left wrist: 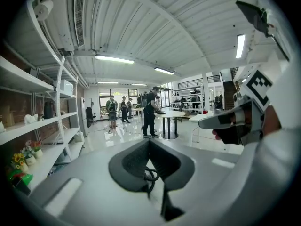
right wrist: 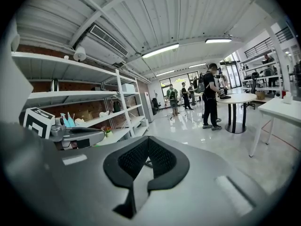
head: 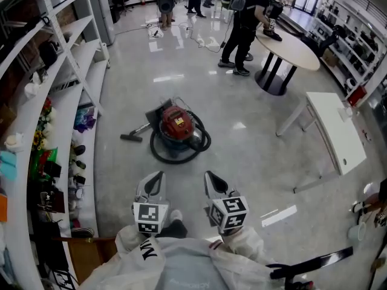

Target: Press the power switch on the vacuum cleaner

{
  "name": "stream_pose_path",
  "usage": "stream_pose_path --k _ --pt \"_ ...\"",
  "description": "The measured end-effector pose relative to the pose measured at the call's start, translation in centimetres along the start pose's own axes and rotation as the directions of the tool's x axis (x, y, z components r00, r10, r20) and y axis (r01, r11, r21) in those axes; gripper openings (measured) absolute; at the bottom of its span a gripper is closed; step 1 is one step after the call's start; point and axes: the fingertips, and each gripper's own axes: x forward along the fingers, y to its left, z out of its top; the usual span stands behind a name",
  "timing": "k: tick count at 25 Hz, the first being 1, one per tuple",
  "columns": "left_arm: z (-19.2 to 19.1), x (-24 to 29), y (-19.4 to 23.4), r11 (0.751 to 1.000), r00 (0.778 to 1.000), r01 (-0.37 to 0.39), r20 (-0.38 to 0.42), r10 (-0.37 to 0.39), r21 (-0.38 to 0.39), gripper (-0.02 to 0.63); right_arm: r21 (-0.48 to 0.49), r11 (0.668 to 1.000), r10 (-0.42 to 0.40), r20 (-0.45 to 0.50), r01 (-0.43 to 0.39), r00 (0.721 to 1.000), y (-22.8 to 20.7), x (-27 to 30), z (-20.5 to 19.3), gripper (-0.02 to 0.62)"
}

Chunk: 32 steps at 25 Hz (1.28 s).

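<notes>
The vacuum cleaner [head: 176,124] is a red canister on a black base, standing on the glossy floor ahead of me. Its black hose [head: 181,156] loops around it, and its floor nozzle [head: 130,137] lies to its left. I cannot make out a power switch at this distance. My left gripper [head: 158,176] and right gripper [head: 209,174] are held side by side low in the head view, well short of the vacuum. Both are shut on nothing. Through the small gap under the left gripper [left wrist: 149,142] tips a bit of the black hose [left wrist: 150,175] shows. The right gripper [right wrist: 148,139] tips meet too.
White shelving [head: 60,101] with flowers and small items runs along the left. A white rectangular table [head: 335,132] stands at the right and a round table [head: 290,48] beyond it. A person [head: 245,23] stands by the round table, with others farther back.
</notes>
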Motion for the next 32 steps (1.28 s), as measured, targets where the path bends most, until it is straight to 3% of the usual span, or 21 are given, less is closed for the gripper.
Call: stream_pose_path --k 18,32 --pt "0.9 6.2 7.7 0.999 0.999 0.048 0.01 -0.048 -0.014 0.0 -0.008 0.999 -0.044 -0.014 0.044 0.999 0.9 8.8 2.8 0.001" --pt "0.5 8.2 9.8 0.994 0.996 0.082 0.029 -0.081 -0.066 0.0 -0.047 0.995 -0.094 -0.013 0.093 0.996 1.2 10.7 4.5 0.002"
